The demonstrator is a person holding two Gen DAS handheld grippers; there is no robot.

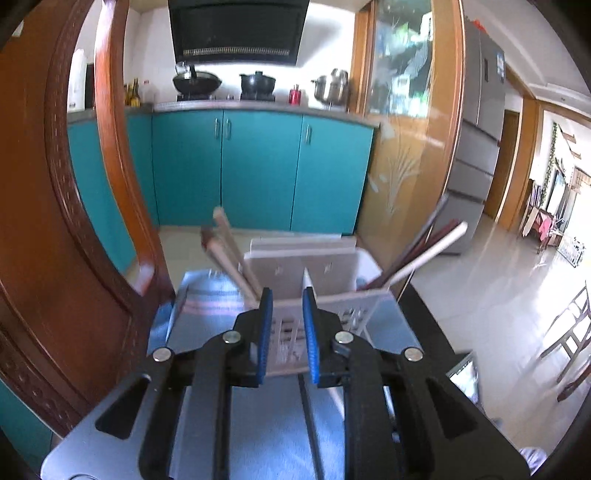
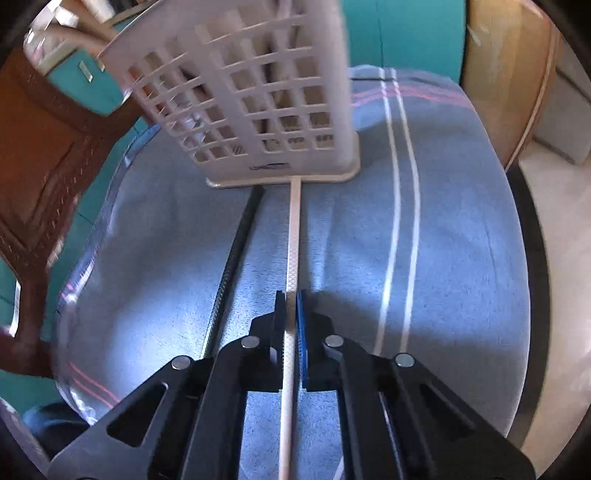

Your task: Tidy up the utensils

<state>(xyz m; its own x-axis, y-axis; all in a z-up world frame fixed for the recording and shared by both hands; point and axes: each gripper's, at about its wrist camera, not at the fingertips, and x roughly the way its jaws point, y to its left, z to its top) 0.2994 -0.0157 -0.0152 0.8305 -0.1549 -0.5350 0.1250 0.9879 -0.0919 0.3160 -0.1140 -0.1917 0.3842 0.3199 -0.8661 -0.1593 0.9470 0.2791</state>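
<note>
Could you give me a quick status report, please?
Right gripper shut on white chopstick. Left gripper open at utensil basket. Black chopstick alongside, nothing blocking.

Beyond my worktop (image 2: 461, 229), under its blue striped cloth (image 2: 369, 236), I see teal cabinets (image 1: 258, 166) below a kitchen counter (image 1: 258, 105). On the stove stand a black wok (image 1: 197, 83) and a dark pot (image 1: 258, 82), with a steel pot (image 1: 332, 88) and a red container (image 1: 294, 95) further right. A black range hood (image 1: 236, 31) hangs above. A carved wooden chair (image 1: 48, 221) stands at my left, a grey fridge (image 1: 476, 147) right.
</note>
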